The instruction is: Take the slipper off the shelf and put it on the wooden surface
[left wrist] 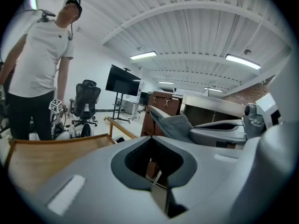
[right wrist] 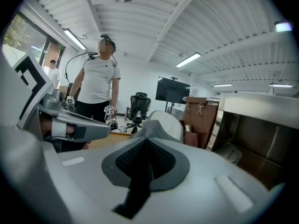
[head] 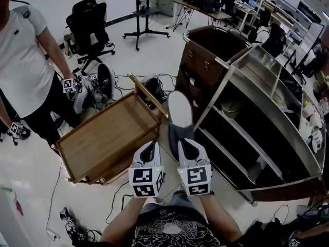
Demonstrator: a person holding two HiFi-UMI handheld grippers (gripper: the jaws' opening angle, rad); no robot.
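Observation:
A grey slipper [head: 180, 118] with a pale sole hangs in the air between the wooden surface [head: 105, 140] and the metal shelf [head: 257, 133]. My right gripper [head: 186, 144] is shut on its heel end, and dark fabric runs down between the jaws in the right gripper view, with the slipper [right wrist: 162, 122] sticking out ahead. My left gripper [head: 149, 146] is just left of it, over the near right corner of the wooden surface, jaws together and nothing in them. In the left gripper view the slipper [left wrist: 176, 125] and the right gripper [left wrist: 224, 130] lie to the right, above the wooden surface [left wrist: 46, 154].
A person [head: 23, 60] in a white T-shirt stands at the left with marker-cube grippers [head: 69, 85]. Behind the shelf is a brown cabinet [head: 205, 55]. An office chair [head: 87, 27], a monitor stand [head: 145, 14] and floor cables [head: 72, 229] surround the wooden piece.

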